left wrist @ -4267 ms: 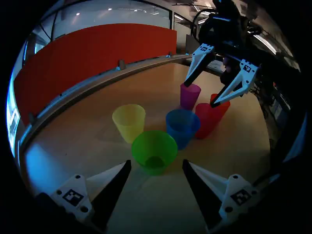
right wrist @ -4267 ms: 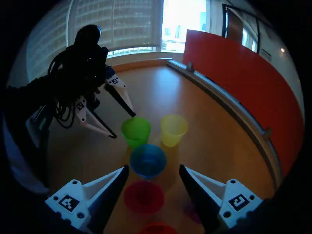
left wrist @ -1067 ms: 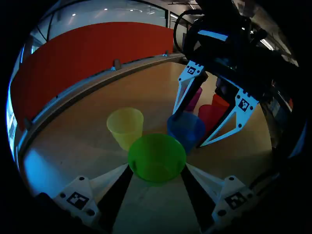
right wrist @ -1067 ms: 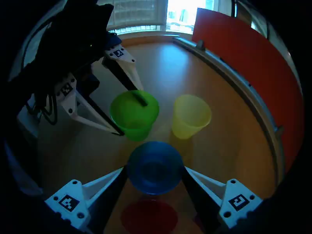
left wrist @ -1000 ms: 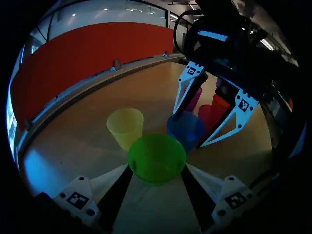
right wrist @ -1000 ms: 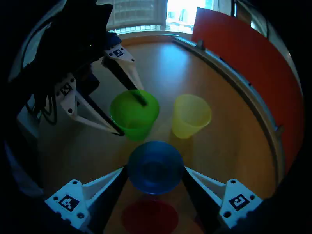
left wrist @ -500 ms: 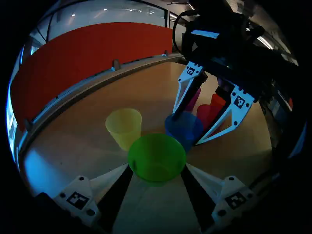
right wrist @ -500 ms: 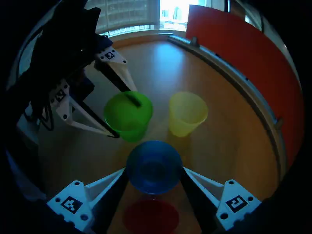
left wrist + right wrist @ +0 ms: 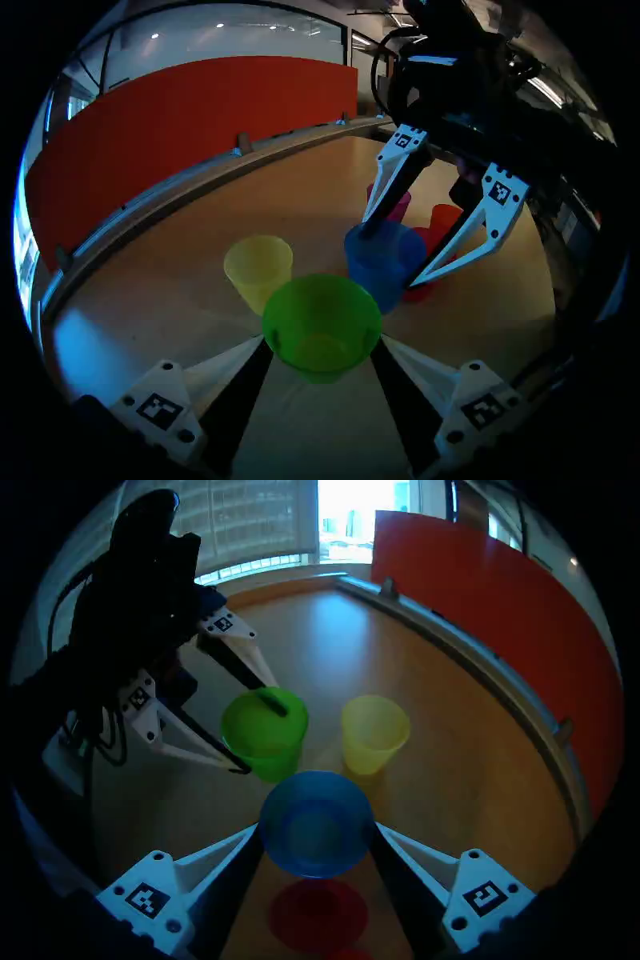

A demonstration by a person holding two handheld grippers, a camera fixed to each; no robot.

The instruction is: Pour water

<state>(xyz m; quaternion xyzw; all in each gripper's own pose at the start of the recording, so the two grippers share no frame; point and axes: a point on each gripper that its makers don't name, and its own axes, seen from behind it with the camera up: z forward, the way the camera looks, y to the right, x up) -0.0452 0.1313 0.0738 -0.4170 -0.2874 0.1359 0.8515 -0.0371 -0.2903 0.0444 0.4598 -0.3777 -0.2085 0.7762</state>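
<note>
A pale wooden desk (image 9: pixel 200 240) ran along a long red partition (image 9: pixel 184 120), with a bright window (image 9: pixel 356 520) beyond the desk's far end in the right gripper view. A cluster of coloured plastic cups stood out on the desk.

In the left gripper view, the left gripper (image 9: pixel 322 344) had its fingers (image 9: pixel 236 384) closed against both sides of the green cup (image 9: pixel 322 316), which sat upright between them, its mouth open to the camera. Just beyond it, to the left, stood the yellow cup (image 9: pixel 258 268), close beside the green one.

In the right gripper view, the right gripper (image 9: pixel 316 830) gripped the blue cup (image 9: pixel 316 816) between its fingers (image 9: pixel 216 872), upright. The blue cup seemed to hang a little above the desk, though the dim light made that hard to confirm. The red cup (image 9: pixel 318 916) stood below and behind it. In the left gripper view, a purple cup (image 9: pixel 398 202) and an orange cup (image 9: pixel 445 216) stood farther back, partly hidden by the right gripper's fingers.

The green and blue cups were near each other, rims apart. I could not tell whether any cup held water.
</note>
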